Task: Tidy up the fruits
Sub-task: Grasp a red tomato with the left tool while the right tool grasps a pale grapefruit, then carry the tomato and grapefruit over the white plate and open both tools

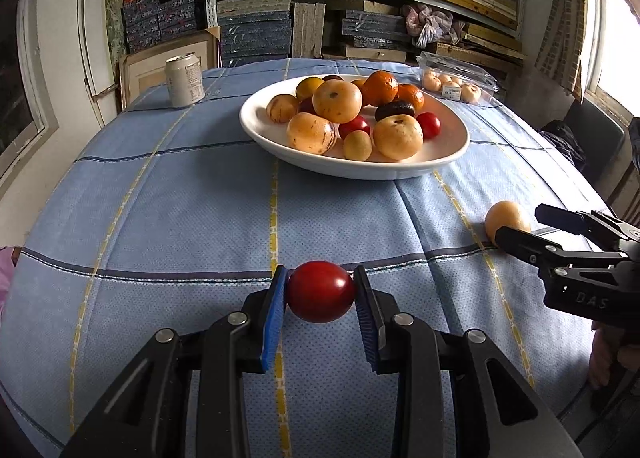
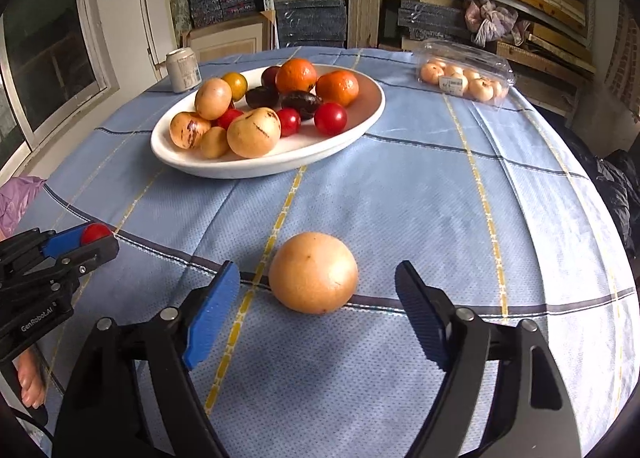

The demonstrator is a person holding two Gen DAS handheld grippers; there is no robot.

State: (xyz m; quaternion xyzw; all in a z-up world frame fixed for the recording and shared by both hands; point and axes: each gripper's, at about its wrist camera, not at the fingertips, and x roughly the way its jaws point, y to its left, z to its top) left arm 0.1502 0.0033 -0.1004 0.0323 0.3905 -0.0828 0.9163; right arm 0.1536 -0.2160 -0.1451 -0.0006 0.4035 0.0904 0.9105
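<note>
My left gripper point(image 1: 321, 294) is shut on a red tomato point(image 1: 321, 292), held just over the blue tablecloth; it also shows in the right wrist view point(image 2: 93, 234). My right gripper point(image 2: 318, 294) is open, its blue pads either side of a tan round fruit point(image 2: 313, 272) that lies on the cloth, not touching it; this fruit shows in the left wrist view point(image 1: 507, 219). A white oval plate point(image 1: 452, 155) farther back holds several fruits: tan ones, oranges, red tomatoes and dark ones.
A drink can point(image 1: 184, 79) stands at the far left of the table. A clear plastic box of small pale fruits point(image 2: 464, 77) sits at the far right. Shelves of stacked boxes stand behind the table.
</note>
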